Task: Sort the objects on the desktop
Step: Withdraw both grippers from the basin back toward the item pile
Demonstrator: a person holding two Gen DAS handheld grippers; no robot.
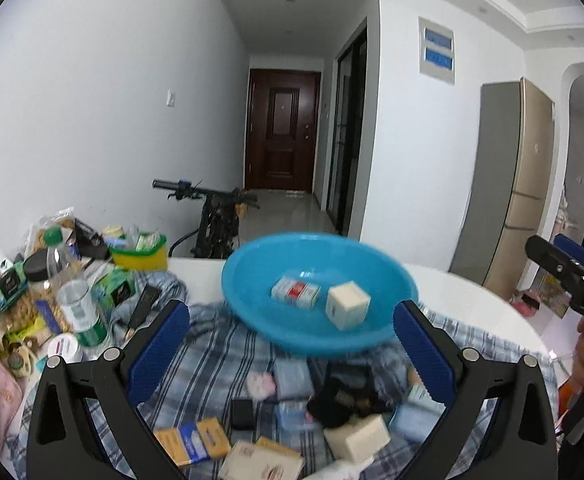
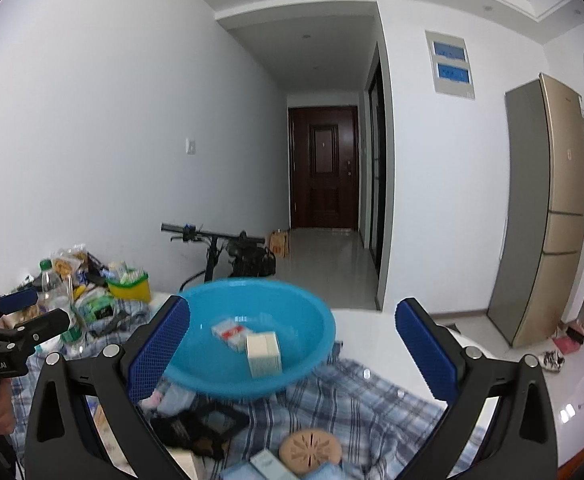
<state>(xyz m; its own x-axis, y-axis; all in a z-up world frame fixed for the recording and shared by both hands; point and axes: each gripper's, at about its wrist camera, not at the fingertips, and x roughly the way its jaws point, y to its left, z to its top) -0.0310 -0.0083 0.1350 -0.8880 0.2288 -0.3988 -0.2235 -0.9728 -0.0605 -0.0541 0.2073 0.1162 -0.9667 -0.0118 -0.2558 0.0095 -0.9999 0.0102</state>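
The left gripper is hovering with its blue-padded fingers spread wide and gripping nothing. Between them, the checked cloth is carrying a scatter of unsorted things: a cream box at 5 o'clock, a yellow-and-blue packet at 7 o'clock, a small black case and a dark heap near the middle.

The right gripper is likewise hanging wide open and empty, its fingers framing the same spread from the other side. Under it, a round tan perforated disc is lying at 6 o'clock, and a black-framed item is sitting at 7 o'clock. Both tools look poised for a fresh pick, since neither is carrying anything.

Straight ahead at 12 o'clock, the blue basin is resting on the cloth and is apparently serving as the collecting place: a red-and-white carton and a white cube box are already lying inside it, just beside each other. Small boxes seem to be going there, so the loose cartons on the cloth are probably the remaining work.

At 10 o'clock, a separate pile is crowding the tabletop: a clear bottle with a green cap, a yellow tub and assorted packets. In my judgement the sorting is at an early stage.
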